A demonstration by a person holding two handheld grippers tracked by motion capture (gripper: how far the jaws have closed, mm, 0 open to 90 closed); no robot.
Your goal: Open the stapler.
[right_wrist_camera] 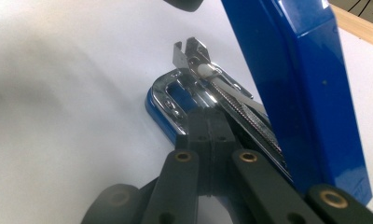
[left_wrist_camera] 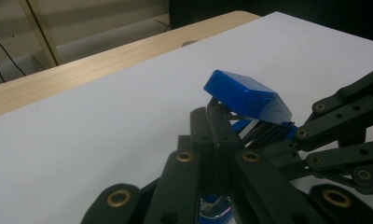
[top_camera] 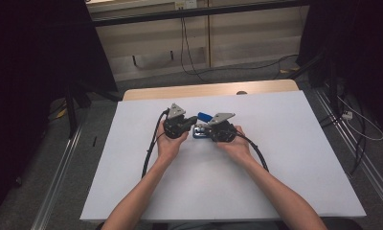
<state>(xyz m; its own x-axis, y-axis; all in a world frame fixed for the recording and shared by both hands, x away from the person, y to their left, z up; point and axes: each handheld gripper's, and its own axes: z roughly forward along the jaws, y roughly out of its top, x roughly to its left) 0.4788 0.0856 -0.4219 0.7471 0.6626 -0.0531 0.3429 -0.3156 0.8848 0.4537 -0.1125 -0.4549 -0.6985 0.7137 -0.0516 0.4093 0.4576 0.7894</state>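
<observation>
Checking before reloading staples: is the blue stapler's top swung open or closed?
Open: the blue stapler's cover is raised well clear of the chrome base, baring the staple rail.

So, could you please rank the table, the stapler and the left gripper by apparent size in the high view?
1. Table
2. Left gripper
3. Stapler, mostly hidden between the grippers, so its rank is unsure.

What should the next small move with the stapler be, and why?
Probably ease the blue lid down onto the stapler's base. The lid stands swung open over the exposed staple track, and both grippers, left and right, sit shut against the stapler.
</observation>
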